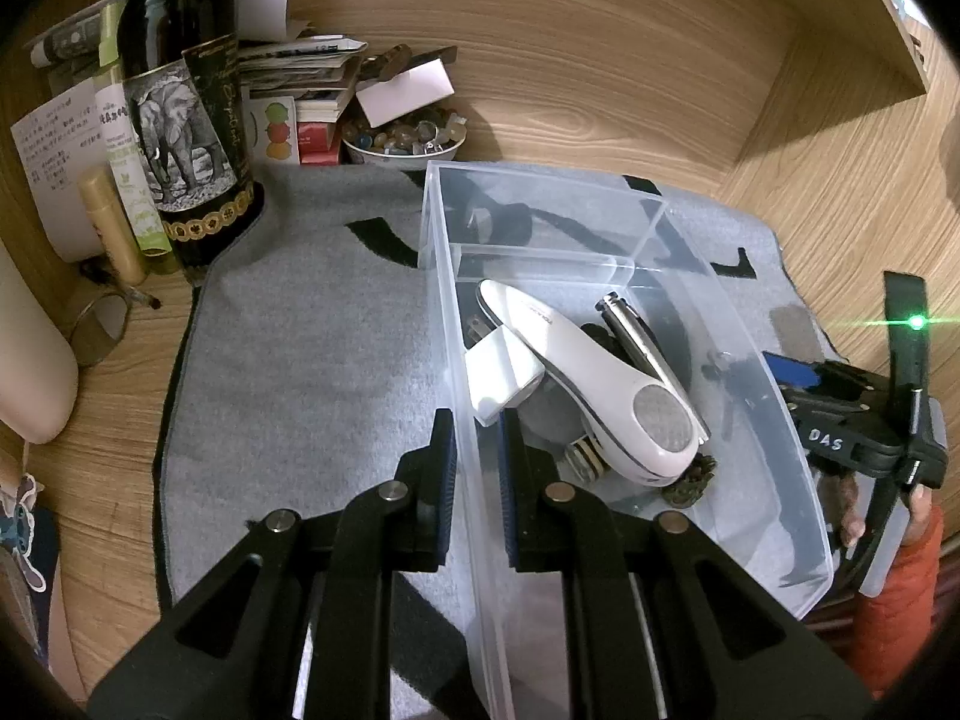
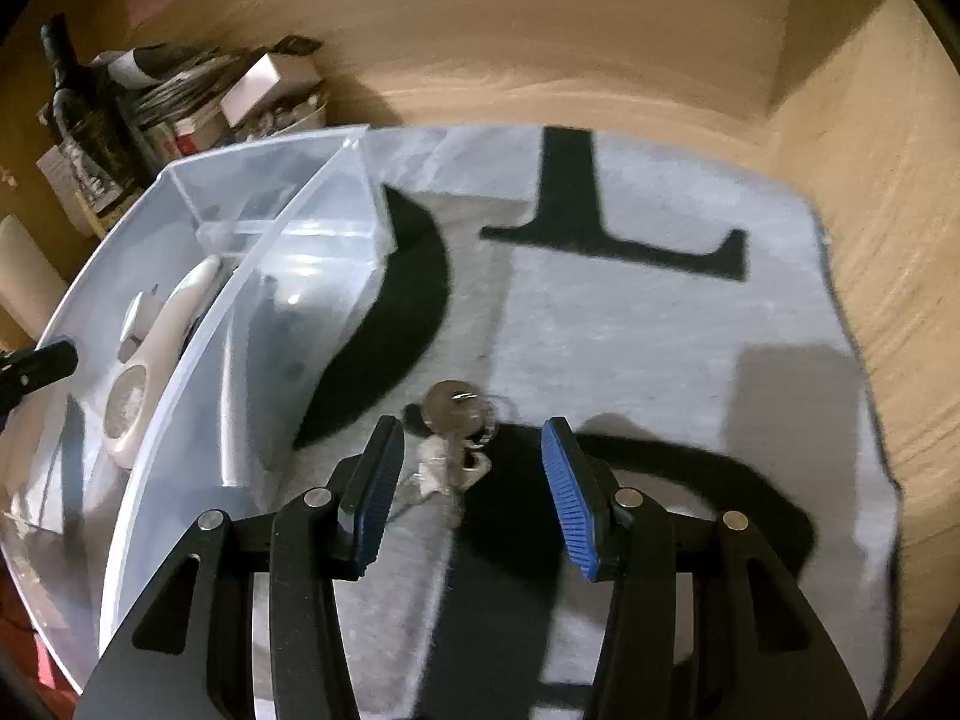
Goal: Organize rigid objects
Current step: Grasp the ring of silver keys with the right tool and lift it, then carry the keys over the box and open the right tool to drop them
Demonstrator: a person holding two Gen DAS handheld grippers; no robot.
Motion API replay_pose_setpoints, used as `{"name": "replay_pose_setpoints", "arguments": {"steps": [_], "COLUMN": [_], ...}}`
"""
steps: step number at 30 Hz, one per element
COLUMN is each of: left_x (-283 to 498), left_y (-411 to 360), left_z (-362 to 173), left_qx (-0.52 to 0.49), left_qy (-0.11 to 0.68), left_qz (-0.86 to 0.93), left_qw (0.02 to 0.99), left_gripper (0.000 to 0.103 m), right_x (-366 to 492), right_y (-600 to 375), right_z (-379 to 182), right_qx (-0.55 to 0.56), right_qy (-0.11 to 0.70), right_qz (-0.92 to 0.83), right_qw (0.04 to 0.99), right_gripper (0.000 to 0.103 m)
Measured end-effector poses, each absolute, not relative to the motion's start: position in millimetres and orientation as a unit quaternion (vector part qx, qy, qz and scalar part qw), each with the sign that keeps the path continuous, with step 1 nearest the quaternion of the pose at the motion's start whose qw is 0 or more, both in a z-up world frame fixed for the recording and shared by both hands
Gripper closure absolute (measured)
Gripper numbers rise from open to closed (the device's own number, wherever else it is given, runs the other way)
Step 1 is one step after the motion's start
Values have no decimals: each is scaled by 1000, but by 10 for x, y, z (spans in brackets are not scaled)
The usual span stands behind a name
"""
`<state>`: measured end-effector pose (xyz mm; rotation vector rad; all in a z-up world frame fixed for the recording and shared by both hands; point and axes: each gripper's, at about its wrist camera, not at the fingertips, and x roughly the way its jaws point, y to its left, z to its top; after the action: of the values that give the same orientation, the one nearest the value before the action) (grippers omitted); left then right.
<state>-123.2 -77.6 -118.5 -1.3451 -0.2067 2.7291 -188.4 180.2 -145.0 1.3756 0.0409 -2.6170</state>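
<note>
A clear plastic bin (image 1: 798, 480) with dividers stands on a grey mat (image 1: 312, 372). My left gripper (image 1: 477, 450) is shut on the bin's near left wall, one pad on each side of it. Inside lie a long white handheld device (image 1: 600, 372), a white plug adapter (image 1: 501, 375), a silver pen-like tool (image 1: 636, 336) and a small dark cone (image 1: 690, 483). A bunch of keys (image 2: 453, 420) lies on the mat (image 2: 660, 348), right of the bin (image 2: 240, 228). My right gripper (image 2: 474, 468) hangs open just over the keys, its pads apart from them on either side.
A dark wine bottle (image 1: 180, 108) with an elephant label, stacked papers (image 1: 300, 66) and a bowl of pebbles (image 1: 402, 141) crowd the back left corner. Wooden walls close in behind and to the right. A hand in an orange sleeve (image 1: 900, 588) holds the right gripper.
</note>
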Motion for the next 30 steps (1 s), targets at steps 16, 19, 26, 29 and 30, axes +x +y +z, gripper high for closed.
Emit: {"name": "replay_pose_setpoints", "arguments": {"steps": [16,19,26,29,30], "left_x": [-1235,-1234,-1236,-1240,-1240], "left_y": [-788,-786,-784,-776,-755], "left_z": [-1189,-1189,-1192,-1194,-1193], "left_qx": [-440,-440,-440,-440,-440], "left_qy": [-71,-70,-70,-70,-70], "left_qz": [894,894,894,894,894], "left_qw": [47,47,47,47,47], "left_gripper": [91,92,92,91,92], "right_x": [-1825,-1801,-1713,-1671,-1656], "right_y": [1666,1660,1653,1634,1626], "right_z": [-1552,-1528,-1280,-1123,-1071], "right_qx": [467,463,430,411,404], "right_qy": [53,47,41,40,40], "right_qz": [-879,-881,-898,-906,-909], "right_qw": [81,86,88,93,93], "right_gripper": [77,77,77,77,77]}}
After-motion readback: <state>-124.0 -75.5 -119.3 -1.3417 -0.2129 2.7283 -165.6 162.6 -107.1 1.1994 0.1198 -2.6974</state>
